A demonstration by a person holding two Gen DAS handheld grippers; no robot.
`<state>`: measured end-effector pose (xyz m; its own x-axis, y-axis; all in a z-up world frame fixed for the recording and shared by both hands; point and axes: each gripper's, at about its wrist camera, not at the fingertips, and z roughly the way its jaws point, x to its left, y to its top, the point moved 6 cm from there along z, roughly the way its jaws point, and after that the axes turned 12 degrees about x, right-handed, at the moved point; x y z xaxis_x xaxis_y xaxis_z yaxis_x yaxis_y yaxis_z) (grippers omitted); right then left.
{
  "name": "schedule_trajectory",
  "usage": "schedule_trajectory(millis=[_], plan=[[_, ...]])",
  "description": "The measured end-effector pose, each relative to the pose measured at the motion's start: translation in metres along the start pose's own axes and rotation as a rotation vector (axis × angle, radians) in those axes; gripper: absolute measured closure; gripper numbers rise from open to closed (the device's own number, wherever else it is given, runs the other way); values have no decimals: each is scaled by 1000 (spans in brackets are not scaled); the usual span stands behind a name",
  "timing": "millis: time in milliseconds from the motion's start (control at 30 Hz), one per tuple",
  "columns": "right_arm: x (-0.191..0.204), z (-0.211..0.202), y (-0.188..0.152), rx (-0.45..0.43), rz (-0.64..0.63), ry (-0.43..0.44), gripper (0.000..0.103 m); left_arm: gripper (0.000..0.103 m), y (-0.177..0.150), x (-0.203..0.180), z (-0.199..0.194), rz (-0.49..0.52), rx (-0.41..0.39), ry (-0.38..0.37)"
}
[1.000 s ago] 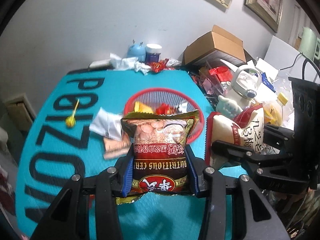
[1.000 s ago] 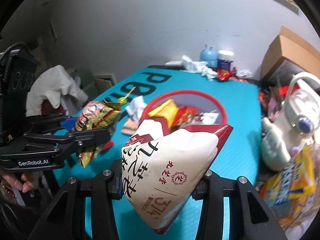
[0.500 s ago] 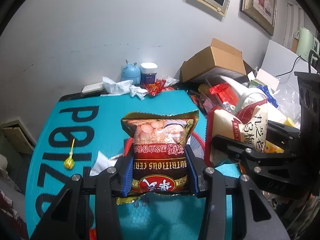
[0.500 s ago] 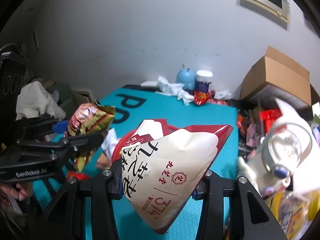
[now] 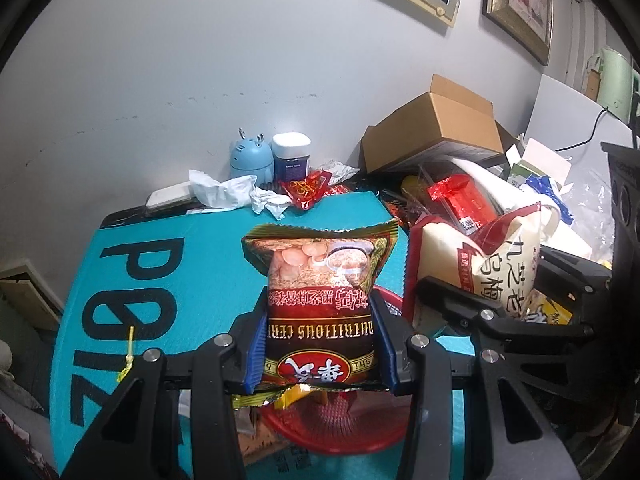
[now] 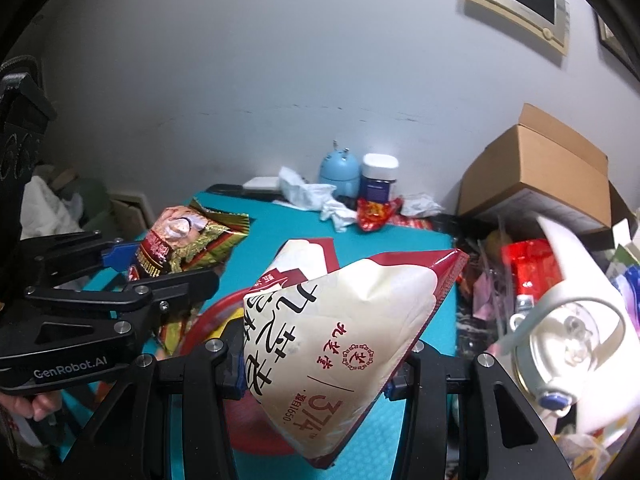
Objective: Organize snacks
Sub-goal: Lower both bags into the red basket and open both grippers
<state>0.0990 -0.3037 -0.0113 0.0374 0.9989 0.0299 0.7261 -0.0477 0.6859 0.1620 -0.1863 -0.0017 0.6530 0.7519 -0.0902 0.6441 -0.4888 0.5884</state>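
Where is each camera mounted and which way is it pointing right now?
Left wrist: sits on the left gripper, looking forward over the teal mat to the wall; its own fingers clamp the cereal packet, with the right gripper alongside.
Right wrist: sits on the right gripper, facing the same wall; its fingers clamp the white snack bag, and the left gripper shows at its left.
Shared: both packets, red basket, blue container, cardboard box.
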Motion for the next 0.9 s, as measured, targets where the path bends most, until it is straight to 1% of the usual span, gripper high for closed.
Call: schedule_trajectory(millis=[133,167,267,300,367,433,533,667,767,900], plan=[[-9,11,-1,11,16,-41,58,59,2,-1,19,4,32,-33],[-11,13,-2,15,15,-47,58,59,2,-1,23,6,39,-32],[-15,21,-6,38,26,-43,58,58,2,0,40,10,77,-2],[-16,23,-7,43,28,-45,58,56,0,2,46,6,100,7],[-18,26,-8,48,30,-50,58,53,-2,5,53,2,111,20],[-20,28,-9,53,35,-47,58,42,-3,8,54,-2,111,36],[-20,30,-9,56,39,-41,58,42,-7,14,51,-16,106,54],[-17,35,-8,62,34,-46,57,42,-13,24,47,-42,119,59],[-13,41,-6,67,24,-54,56,42,-17,31,44,-56,120,76],[-6,51,-5,84,-10,-97,54,42,-24,40,40,-77,128,85]])
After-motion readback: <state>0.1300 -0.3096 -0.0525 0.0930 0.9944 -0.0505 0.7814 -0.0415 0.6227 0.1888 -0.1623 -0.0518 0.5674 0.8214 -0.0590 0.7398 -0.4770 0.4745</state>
